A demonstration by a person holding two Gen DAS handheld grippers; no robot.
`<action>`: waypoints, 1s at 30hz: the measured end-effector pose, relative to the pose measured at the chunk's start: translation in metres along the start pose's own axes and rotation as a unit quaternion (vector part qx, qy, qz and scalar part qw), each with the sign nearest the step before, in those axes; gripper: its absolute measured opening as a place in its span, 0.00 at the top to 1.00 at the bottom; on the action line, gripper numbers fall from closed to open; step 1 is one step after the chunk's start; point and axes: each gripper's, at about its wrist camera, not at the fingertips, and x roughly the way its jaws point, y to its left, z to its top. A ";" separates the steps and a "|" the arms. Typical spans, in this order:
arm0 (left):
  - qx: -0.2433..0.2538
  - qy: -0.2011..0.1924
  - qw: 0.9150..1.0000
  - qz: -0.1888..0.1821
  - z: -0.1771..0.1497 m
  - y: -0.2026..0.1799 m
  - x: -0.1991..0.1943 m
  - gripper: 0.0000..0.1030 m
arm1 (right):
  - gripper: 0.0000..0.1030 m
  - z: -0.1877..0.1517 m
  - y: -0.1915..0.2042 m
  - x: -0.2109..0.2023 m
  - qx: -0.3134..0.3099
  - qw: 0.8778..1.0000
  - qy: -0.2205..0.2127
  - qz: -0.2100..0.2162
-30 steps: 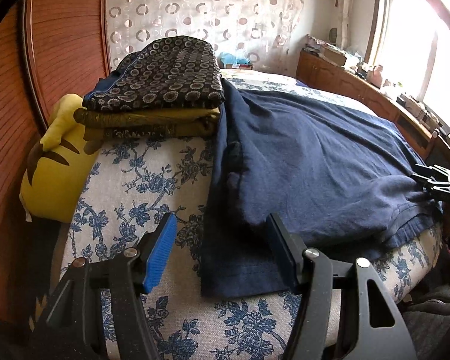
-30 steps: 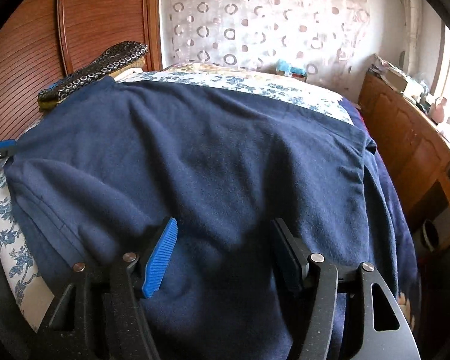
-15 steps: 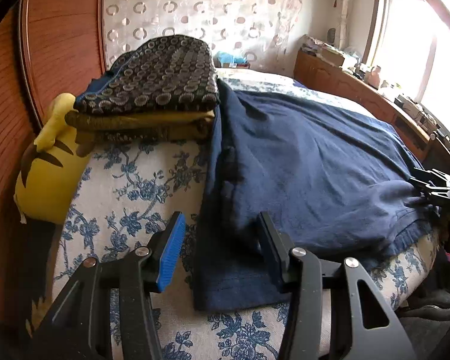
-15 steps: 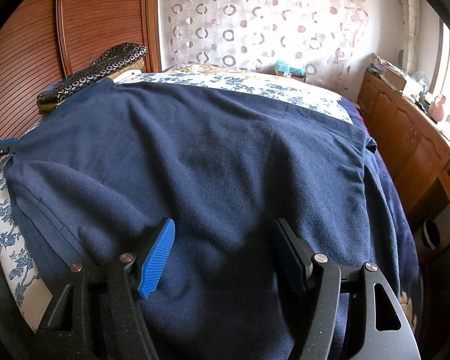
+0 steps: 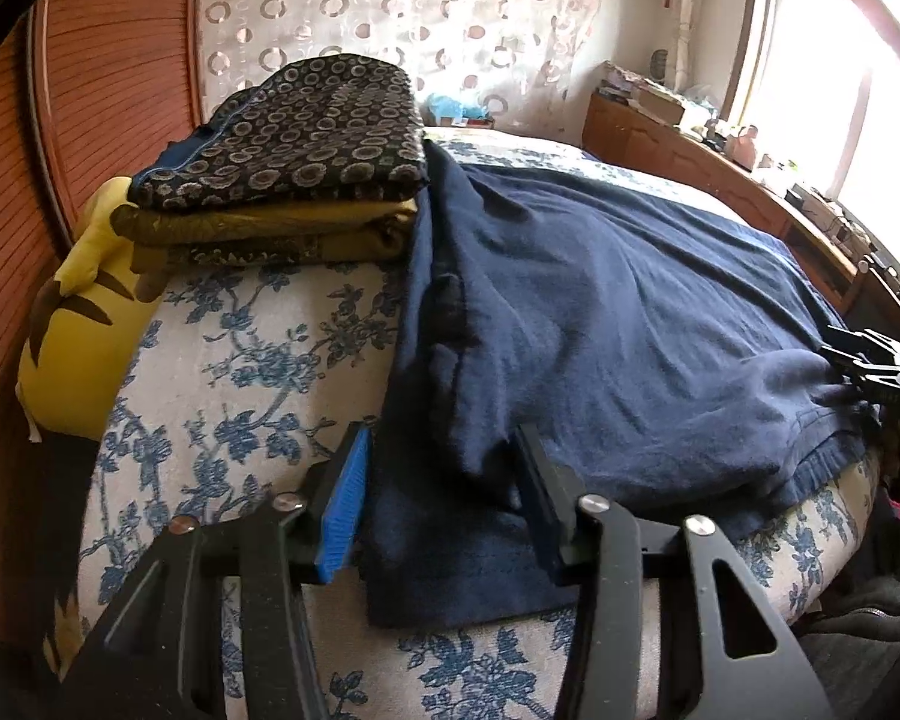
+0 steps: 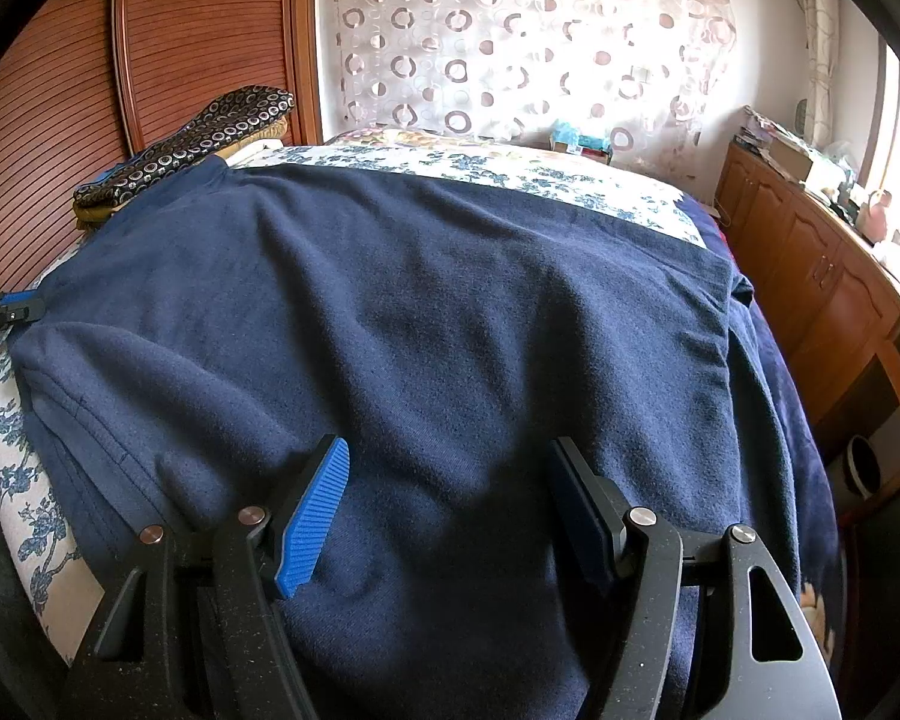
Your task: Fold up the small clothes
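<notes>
A navy blue garment [image 5: 618, 324] lies spread flat over the floral bedspread [image 5: 252, 360]; it fills the right wrist view [image 6: 438, 312]. My left gripper [image 5: 441, 456] is open, its jaws either side of the garment's near left corner, low over the bed. My right gripper [image 6: 450, 480] is open just above the garment's near edge, with cloth between the jaws. The right gripper also shows at the right edge of the left wrist view [image 5: 870, 360], and the left gripper at the left edge of the right wrist view [image 6: 6, 312].
A stack of folded clothes [image 5: 294, 180] sits at the bed's far left, also in the right wrist view [image 6: 198, 144]. A yellow plush [image 5: 78, 336] lies beside a wooden wardrobe [image 5: 6, 240]. A wooden cabinet [image 6: 822, 276] runs along the right under the window.
My left gripper has moved forward and right, so its jaws now straddle the garment's corner. The right gripper has barely moved. The garment lies as before.
</notes>
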 end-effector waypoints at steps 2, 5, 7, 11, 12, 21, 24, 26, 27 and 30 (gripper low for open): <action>0.002 0.002 1.000 -0.004 0.002 -0.001 0.001 0.64 | 0.32 0.000 0.000 0.000 0.000 1.000 0.000 0.000; 0.005 0.004 1.000 -0.013 0.003 -0.004 0.002 0.77 | 0.32 0.000 0.000 0.000 0.000 1.000 0.000 0.000; 0.006 0.003 1.000 -0.021 0.005 -0.007 0.003 0.87 | 0.32 0.000 0.000 0.000 0.000 1.000 0.000 0.000; 0.011 -0.025 0.999 -0.038 0.016 -0.017 -0.009 0.89 | 0.32 0.000 0.000 0.000 0.000 1.000 0.000 0.000; 0.017 -0.043 0.998 -0.042 0.021 -0.023 -0.017 0.89 | 0.32 0.000 0.000 0.000 0.000 1.000 0.000 0.000; 0.070 -0.115 0.987 -0.085 0.059 -0.072 -0.050 0.90 | 0.32 -0.001 -0.001 0.000 0.000 1.000 -0.001 0.001; 0.083 -0.123 0.983 -0.105 0.073 -0.088 -0.049 0.90 | 0.32 -0.001 -0.001 0.000 -0.001 1.000 0.000 0.001; 0.095 -0.129 0.981 -0.111 0.080 -0.098 -0.050 0.90 | 0.32 0.000 0.000 -0.001 -0.002 1.000 0.001 -0.005; 0.103 -0.131 0.979 -0.117 0.085 -0.105 -0.051 0.90 | 0.32 0.000 0.001 -0.004 -0.005 1.000 -0.003 -0.017; 0.119 -0.137 0.974 -0.133 0.095 -0.122 -0.053 0.90 | 0.32 0.002 0.000 -0.013 -0.001 1.000 -0.011 -0.012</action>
